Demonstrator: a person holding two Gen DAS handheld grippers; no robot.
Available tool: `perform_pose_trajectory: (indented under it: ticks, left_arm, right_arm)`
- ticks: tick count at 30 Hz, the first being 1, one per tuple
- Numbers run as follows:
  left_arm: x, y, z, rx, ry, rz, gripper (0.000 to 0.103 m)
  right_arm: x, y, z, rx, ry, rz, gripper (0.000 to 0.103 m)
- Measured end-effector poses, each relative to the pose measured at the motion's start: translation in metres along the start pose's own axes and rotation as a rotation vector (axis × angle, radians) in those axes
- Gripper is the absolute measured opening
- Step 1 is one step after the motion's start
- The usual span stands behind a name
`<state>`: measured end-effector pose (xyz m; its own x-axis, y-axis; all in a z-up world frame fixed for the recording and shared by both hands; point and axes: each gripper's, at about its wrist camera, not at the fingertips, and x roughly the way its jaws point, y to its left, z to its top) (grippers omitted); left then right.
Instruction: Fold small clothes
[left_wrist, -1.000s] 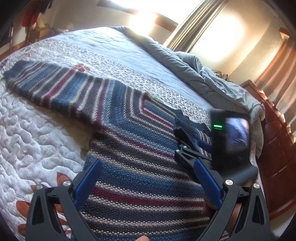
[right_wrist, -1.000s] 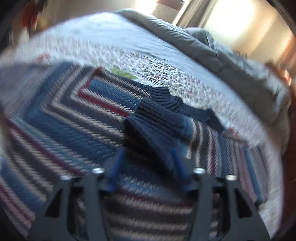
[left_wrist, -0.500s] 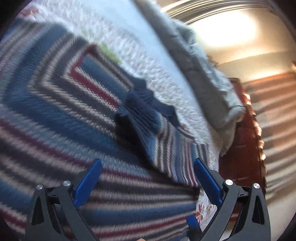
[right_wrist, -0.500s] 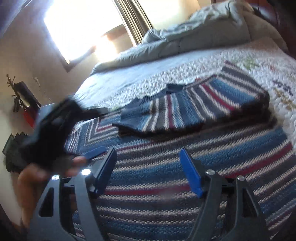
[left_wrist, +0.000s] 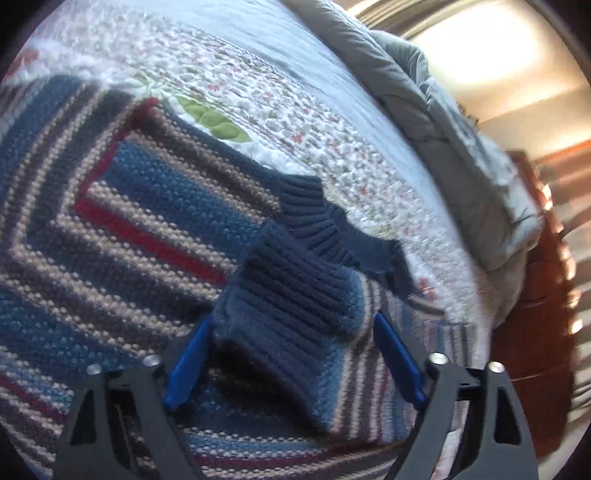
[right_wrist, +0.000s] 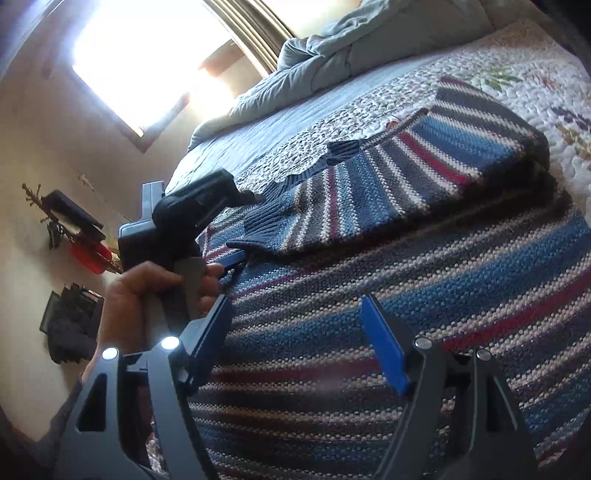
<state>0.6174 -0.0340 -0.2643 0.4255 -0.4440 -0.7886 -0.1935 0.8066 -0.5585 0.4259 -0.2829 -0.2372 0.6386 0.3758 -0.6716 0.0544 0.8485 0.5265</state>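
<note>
Now the striped knit sweater (left_wrist: 122, 236) lies spread on the quilted bed (left_wrist: 295, 122), one sleeve already folded across its body with the navy ribbed cuff (left_wrist: 291, 295) lying on the chest just below the neckband (left_wrist: 317, 214). The left hand-held gripper (left_wrist: 291, 354) has just been narrowing, its blue fingers (left_wrist: 186, 365) bracketing that cuff, though whether they press it yet I cannot tell; the right hand-held gripper (right_wrist: 295, 343) hangs spread and empty above the sweater's lower body, having just been widening. Seems mid-fold: next, probably, closing on the cuff to settle the sleeve squarely, without dragging the layer beneath.
</note>
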Motion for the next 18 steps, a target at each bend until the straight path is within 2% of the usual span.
perform_pose_trajectory:
  ticks: [2,4,8,18]
  left_arm:
    - [-0.002,-0.003,-0.001,0.047,-0.016,0.044,0.038]
    - [-0.002,-0.003,-0.001,0.068,-0.024,0.09,0.015]
    - [-0.013,-0.001,0.003,0.076,-0.04,0.071,0.009]
    - [-0.056,-0.013,0.028,0.201,-0.121,0.064,0.009]
  right_arm:
    - [-0.005,0.0,-0.001,0.0,-0.007,0.004,0.073]
    - [-0.007,-0.001,-0.001,-0.005,-0.011,0.003,0.073]
    - [-0.004,-0.006,-0.001,0.001,-0.003,-0.002,0.073]
    - [0.004,-0.004,-0.004,-0.01,0.022,0.005,0.073]
